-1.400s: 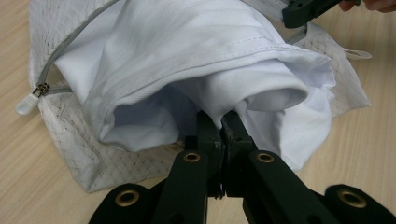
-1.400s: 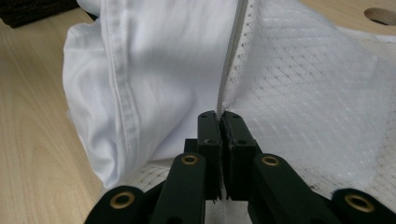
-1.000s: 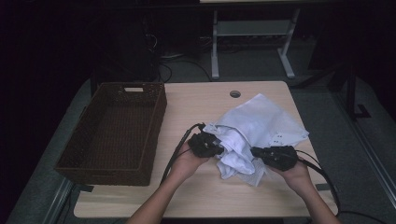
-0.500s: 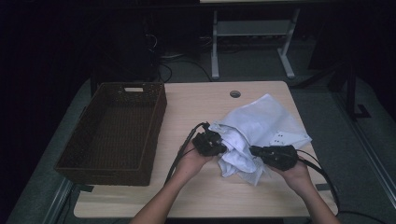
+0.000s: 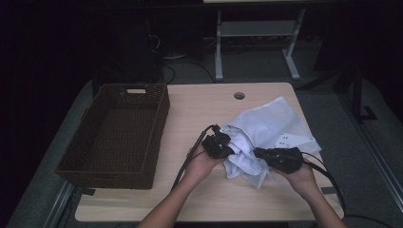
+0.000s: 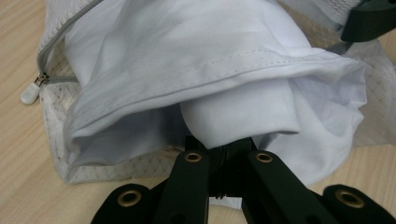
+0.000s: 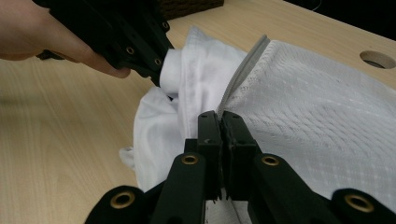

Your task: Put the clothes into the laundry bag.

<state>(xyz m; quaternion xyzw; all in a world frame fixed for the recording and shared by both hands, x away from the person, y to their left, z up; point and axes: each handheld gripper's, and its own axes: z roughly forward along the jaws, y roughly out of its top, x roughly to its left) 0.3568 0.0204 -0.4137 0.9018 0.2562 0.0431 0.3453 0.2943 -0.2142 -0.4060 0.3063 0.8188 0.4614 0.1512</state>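
From the high view, a pale wood-grain table (image 5: pixel 199 114) carried a dark woven rectangular basket (image 5: pixel 116 135) at its left and, at its right half, a white mesh laundry bag (image 5: pixel 275 126) with a soft white garment (image 5: pixel 240 161) bunched at its near-left end; the bag's long axis ran from that mouth toward the table's far right. The left gripper (image 5: pixel 227 148) met the cloth from the left, the right gripper (image 5: pixel 259 153) from the right, each in a hand. In the left gripper view, the smooth, stitched-hem garment (image 6: pixel 196 70) lay half inside the waffle-textured mesh bag (image 6: pixel 116 161), whose grey zipper (image 6: pixel 44 77) ended in a white plastic pull; the jaws were pressed together on a rolled fold of the garment. In the right gripper view, the jaws stood pinched on the bag's edge beside the grey zipper tape (image 7: pixel 245 70), the mesh (image 7: pixel 317 121) stretching right, while the left gripper (image 7: pixel 161 65) nipped the garment (image 7: pixel 154 126) beyond.
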